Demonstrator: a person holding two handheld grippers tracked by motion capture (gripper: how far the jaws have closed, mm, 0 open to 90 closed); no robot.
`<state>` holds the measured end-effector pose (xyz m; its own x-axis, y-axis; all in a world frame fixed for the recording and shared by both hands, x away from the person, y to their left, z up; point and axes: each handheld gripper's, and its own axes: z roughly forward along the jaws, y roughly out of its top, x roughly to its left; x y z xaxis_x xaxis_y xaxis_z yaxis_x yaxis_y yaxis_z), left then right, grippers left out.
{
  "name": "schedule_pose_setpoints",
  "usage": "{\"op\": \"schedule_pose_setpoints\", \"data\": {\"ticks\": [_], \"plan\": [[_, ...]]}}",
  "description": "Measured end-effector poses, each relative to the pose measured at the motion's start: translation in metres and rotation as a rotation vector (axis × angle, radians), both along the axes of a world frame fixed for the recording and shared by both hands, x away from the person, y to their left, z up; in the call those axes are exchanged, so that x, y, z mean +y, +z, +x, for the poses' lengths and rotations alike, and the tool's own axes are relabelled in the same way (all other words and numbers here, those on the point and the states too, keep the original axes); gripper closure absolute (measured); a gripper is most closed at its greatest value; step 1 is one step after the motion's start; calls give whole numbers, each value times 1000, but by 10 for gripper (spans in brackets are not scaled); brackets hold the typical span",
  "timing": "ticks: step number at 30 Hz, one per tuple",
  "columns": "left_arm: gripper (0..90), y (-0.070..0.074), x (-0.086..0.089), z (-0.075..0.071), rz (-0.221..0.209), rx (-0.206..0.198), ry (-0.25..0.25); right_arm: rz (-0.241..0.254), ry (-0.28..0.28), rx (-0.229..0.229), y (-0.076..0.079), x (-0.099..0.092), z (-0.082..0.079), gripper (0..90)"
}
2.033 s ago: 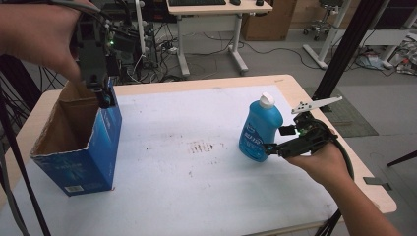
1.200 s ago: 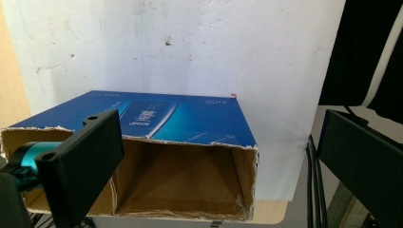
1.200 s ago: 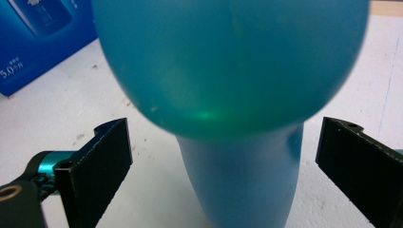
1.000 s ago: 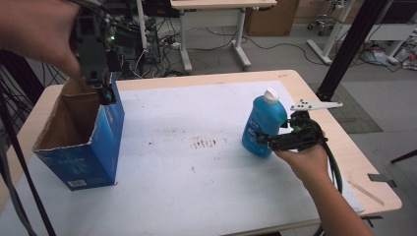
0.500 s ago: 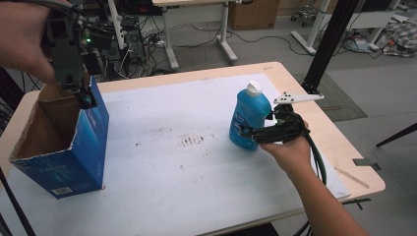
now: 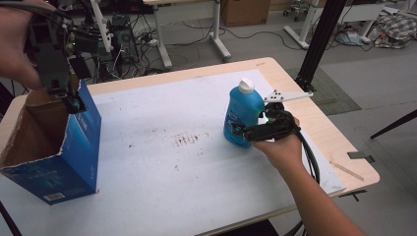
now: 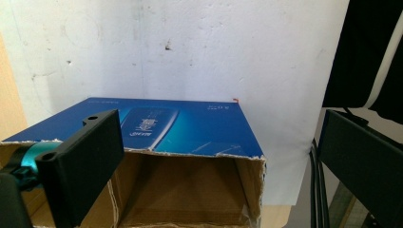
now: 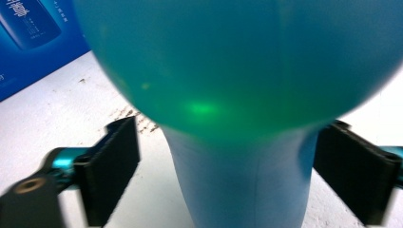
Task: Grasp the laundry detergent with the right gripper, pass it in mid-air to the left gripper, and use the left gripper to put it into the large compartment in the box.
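Note:
A blue bottle (image 6: pixel 243 115) with a white cap stands upright on the white mat at the table's right. My right gripper (image 6: pixel 241 132) reaches in level at its lower part. In the right gripper view the bottle (image 8: pixel 237 71) sits between the jaws of the right gripper (image 8: pixel 228 156). The jaws have just been closing, and a gap still shows on the left side. At the left, my left gripper (image 6: pixel 74 103) hangs open over the far corner of an open blue carton (image 6: pixel 59 162). The left gripper view looks past the left gripper (image 7: pixel 218 156) into the carton (image 7: pixel 190 128), whose inside is bare cardboard.
The white mat (image 6: pixel 162 162) covers most of the wooden table (image 6: pixel 314 123). A black post (image 6: pixel 319 39) rises beyond the table's far right corner. Desks and cables stand on the floor behind.
Both hands and the bottle keep their places on the table. The right gripper's jaws look slightly narrower around the bottle's lower part.

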<state>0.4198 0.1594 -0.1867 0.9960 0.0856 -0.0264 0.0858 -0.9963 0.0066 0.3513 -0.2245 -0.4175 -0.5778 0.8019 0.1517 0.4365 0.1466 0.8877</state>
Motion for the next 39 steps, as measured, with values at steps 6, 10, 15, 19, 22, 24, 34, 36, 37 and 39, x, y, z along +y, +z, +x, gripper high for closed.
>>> {"op": "schedule_pose_setpoints", "data": {"ticks": [6,10,15,19,22,24,34,36,37,39], "plan": [[17,0,1,0,-1,0,2,-9,-12,-1,-2,0,2,144],[17,0,2,1,2,3,2,-24,-19,-2,-2,0,3,183],[17,0,3,1,-1,1,6,-27,-20,-9,-2,2,3,184],[17,0,2,0,2,2,4,-33,-24,-10,-3,2,3,241],[17,-1,1,0,5,1,4,-26,-35,-11,-3,2,3,247],[17,0,1,0,8,2,4,-29,-33,-14,-3,2,4,253],[17,-1,1,0,9,3,11,-29,-36,-23,-4,4,4,287],[17,-1,1,0,8,2,8,-28,-36,-21,-4,4,4,313],[17,-1,1,0,9,2,7,-32,-33,-27,-4,4,4,324],[17,-1,1,0,6,4,7,-30,-35,-27,-4,4,4,325]]}}
